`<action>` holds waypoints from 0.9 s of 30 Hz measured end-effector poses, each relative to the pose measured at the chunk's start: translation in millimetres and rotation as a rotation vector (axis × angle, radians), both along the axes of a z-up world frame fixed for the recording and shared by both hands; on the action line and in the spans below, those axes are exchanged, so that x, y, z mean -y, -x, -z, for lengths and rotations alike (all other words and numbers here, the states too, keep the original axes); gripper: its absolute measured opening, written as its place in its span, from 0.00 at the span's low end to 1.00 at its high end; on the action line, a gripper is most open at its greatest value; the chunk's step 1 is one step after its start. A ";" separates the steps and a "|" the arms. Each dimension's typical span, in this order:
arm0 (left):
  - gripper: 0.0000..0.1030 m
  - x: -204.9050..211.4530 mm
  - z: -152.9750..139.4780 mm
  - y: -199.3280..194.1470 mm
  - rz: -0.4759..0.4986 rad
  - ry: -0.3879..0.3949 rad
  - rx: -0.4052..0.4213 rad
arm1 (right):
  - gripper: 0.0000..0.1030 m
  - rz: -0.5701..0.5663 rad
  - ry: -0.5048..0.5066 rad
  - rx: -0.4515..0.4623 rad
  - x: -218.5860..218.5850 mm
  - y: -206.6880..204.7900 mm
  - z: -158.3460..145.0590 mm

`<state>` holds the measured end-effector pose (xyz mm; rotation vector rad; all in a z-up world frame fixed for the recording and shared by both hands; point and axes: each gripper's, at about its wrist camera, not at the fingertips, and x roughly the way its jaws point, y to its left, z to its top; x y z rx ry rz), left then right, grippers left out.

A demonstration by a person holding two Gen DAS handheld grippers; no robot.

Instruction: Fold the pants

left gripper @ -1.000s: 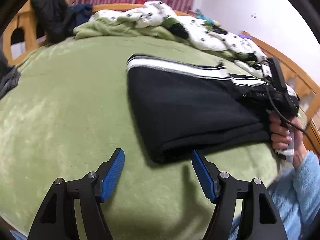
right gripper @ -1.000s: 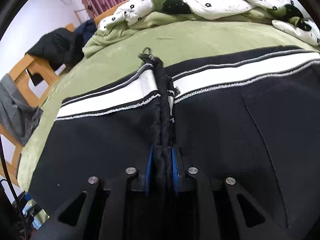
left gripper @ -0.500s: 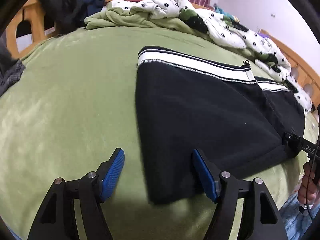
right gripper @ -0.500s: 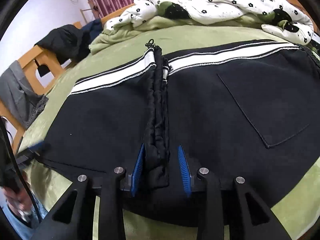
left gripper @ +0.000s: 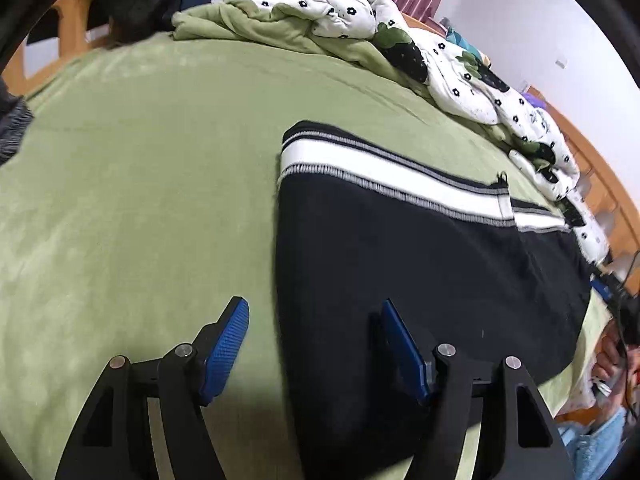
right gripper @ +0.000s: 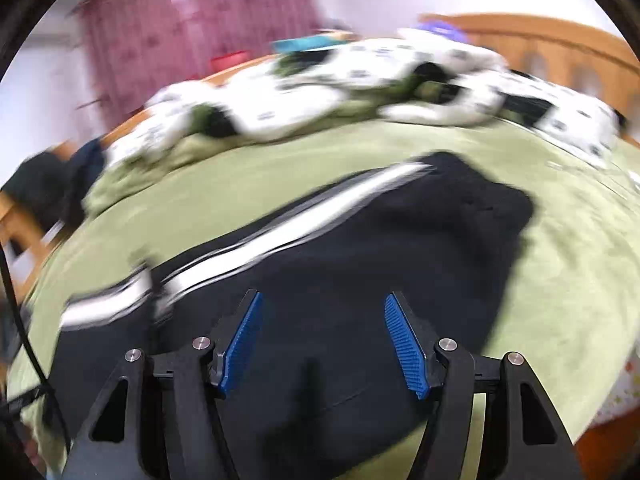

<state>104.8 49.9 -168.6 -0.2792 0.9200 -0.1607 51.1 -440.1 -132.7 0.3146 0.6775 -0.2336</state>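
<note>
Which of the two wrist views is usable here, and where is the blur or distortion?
Left wrist: sharp, the pants readable; fisheye bends the green blanket into a dome, dark corners. Right wrist: heavy motion smear over pants and quilt; only the right gripper stays crisp.

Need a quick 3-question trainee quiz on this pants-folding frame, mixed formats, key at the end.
1. True or false: the right claw is clamped on the black pants.
2. Multiple choice: the pants lie on A) a wooden floor B) a green blanket C) a glass table.
3. Fill in: the band along the pants' far edge is ____ between thin black lines.

Key
1. False. Its jaws have just been opening; the blue pads stand apart above the cloth with nothing pinched between them.
2. B
3. white
</note>
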 end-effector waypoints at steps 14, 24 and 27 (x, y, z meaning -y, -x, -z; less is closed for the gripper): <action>0.43 -6.2 25.0 -76.7 0.117 0.154 -0.060 | 0.62 0.076 -0.211 -0.087 108.1 -61.0 60.3; 0.09 -3.2 -18.7 -60.6 0.021 0.184 0.076 | 0.16 0.026 -0.044 0.067 47.8 -46.6 -22.1; 0.09 -13.8 -39.8 -59.4 0.028 0.237 0.098 | 0.15 0.001 -0.007 0.130 9.6 -37.2 -61.0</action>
